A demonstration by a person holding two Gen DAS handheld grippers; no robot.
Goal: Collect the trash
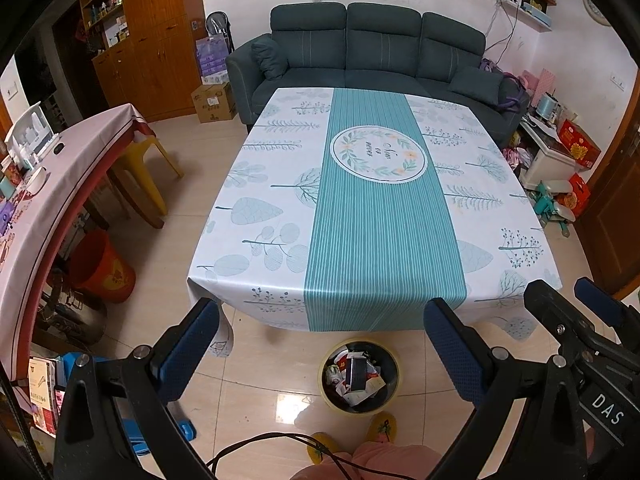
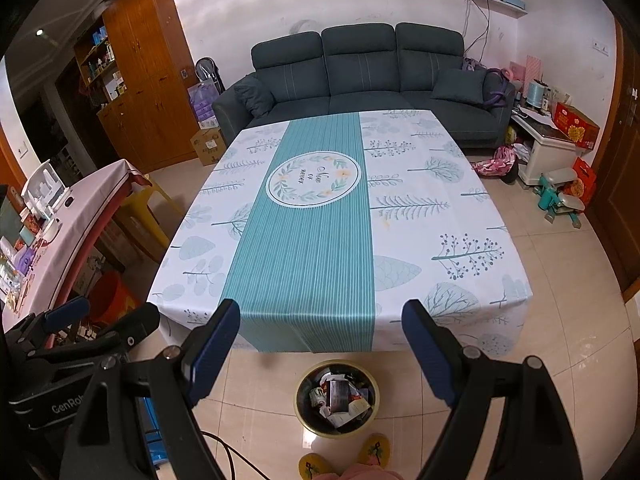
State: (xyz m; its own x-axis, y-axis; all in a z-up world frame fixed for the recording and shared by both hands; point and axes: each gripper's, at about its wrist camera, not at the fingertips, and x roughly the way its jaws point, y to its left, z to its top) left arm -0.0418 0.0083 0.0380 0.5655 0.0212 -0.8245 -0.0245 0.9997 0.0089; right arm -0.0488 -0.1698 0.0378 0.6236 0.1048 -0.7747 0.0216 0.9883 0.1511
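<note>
A round yellow-rimmed trash bin (image 1: 359,379) stands on the floor just in front of the table, holding several wrappers and a dark box; it also shows in the right wrist view (image 2: 337,398). The table (image 1: 360,216) with a white and teal leaf-print cloth shows no loose items; it fills the right wrist view too (image 2: 340,240). My left gripper (image 1: 320,340) is open and empty, held above the bin. My right gripper (image 2: 320,340) is open and empty, also above the bin. The right gripper shows at the right edge of the left wrist view (image 1: 576,308).
A dark sofa (image 1: 372,52) stands behind the table. A side table with a pink cloth (image 1: 60,184) and clutter is at the left, with a red bucket (image 1: 104,268) and yellow chair (image 1: 148,168) beside it. Boxes and toys (image 1: 560,176) crowd the right. My slippers (image 2: 344,458) are near the bin.
</note>
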